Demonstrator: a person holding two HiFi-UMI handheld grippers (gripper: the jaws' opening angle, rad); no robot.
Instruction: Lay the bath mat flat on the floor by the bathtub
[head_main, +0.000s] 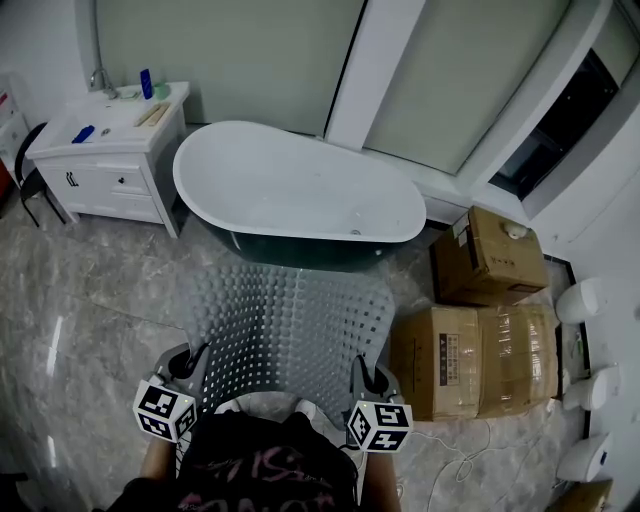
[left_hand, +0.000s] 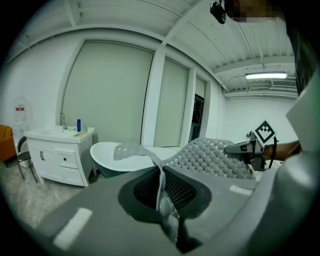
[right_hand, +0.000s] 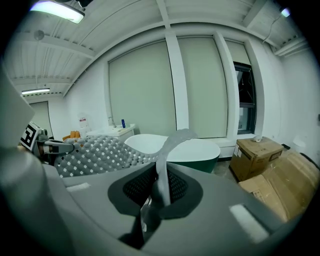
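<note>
The grey perforated bath mat (head_main: 285, 330) hangs spread in the air between my two grippers, its far edge toward the white bathtub (head_main: 295, 185). My left gripper (head_main: 190, 365) is shut on the mat's near left corner, and my right gripper (head_main: 362, 375) is shut on the near right corner. In the left gripper view the mat (left_hand: 210, 155) runs pinched edge-on through the jaws of the left gripper (left_hand: 162, 192) and sags to the right. In the right gripper view the mat (right_hand: 100, 152) stretches left from the right gripper (right_hand: 160, 187), with the bathtub (right_hand: 187, 145) behind it.
A white vanity cabinet (head_main: 105, 150) with bottles stands left of the tub. Cardboard boxes (head_main: 475, 355) are stacked on the right, another box (head_main: 490, 255) behind them. White fixtures (head_main: 590, 390) line the right edge. Grey marble floor (head_main: 90, 300) lies under the mat and to the left.
</note>
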